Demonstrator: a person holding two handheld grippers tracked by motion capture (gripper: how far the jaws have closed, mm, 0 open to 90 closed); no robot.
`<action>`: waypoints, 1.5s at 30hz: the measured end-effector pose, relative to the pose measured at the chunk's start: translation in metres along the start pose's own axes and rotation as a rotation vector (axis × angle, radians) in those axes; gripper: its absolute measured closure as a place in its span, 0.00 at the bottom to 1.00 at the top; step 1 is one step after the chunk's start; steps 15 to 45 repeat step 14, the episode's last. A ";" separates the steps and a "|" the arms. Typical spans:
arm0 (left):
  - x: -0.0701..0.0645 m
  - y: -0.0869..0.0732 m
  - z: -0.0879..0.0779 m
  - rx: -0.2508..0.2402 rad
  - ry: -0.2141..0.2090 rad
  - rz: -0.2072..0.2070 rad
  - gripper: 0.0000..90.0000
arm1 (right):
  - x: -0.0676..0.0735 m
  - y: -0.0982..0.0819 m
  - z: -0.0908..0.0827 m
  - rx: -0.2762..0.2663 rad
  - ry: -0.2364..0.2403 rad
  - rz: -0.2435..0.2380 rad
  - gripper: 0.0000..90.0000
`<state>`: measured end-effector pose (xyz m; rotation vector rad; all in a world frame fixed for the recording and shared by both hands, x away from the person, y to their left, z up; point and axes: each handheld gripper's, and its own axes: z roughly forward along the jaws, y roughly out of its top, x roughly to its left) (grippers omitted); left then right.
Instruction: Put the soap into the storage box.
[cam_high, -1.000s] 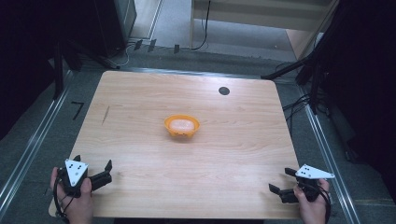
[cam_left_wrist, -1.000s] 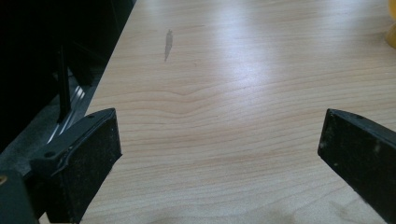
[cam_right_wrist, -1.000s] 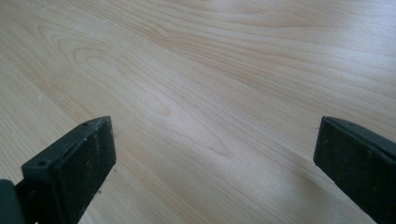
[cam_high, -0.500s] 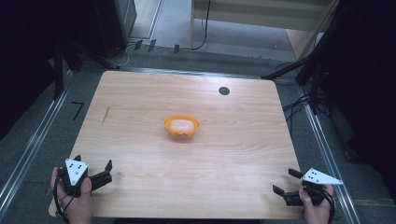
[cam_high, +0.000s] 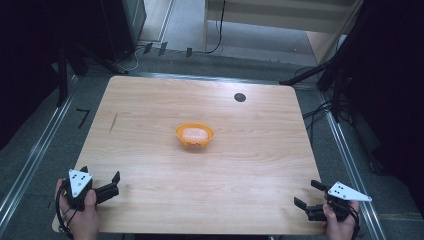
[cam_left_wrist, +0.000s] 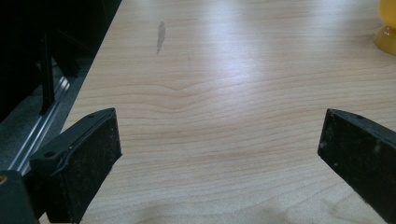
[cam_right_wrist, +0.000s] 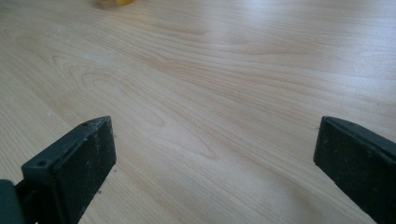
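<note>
1. We see the orange bowl standing alone at the middle of the high view, on the wooden table, with something pale inside it that we cannot make out.
2. Our left gripper sits at the lower left of the frame exactly where it was a second ago, jaws spread wide and empty.
3. Our right gripper at the lower right is what has changed: over the last second it has slid a little further toward the bottom right corner, away from the bowl. Its jaws are also parted, holding nothing.
4. In the left gripper view the bowl's yellow-orange side peeks in at the upper right corner; in the right gripper view a sliver of it shows at the top edge, left of centre.
5. We judge that no reach has begun: both grippers are well apart from the bowl, and the right one's small retreat reads as settling into a start pose.
</note>
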<state>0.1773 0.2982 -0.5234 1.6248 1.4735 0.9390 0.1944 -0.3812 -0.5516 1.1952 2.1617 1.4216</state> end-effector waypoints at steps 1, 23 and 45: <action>0.000 0.000 0.000 0.002 -0.001 0.000 0.00 | 0.000 0.000 0.000 0.008 0.001 -0.006 0.00; -0.001 0.000 0.000 0.002 -0.005 0.001 0.00 | 0.002 0.000 0.002 0.019 -0.003 -0.019 0.00; -0.001 0.000 0.000 0.002 -0.005 0.001 0.00 | 0.002 0.000 0.002 0.019 -0.003 -0.019 0.00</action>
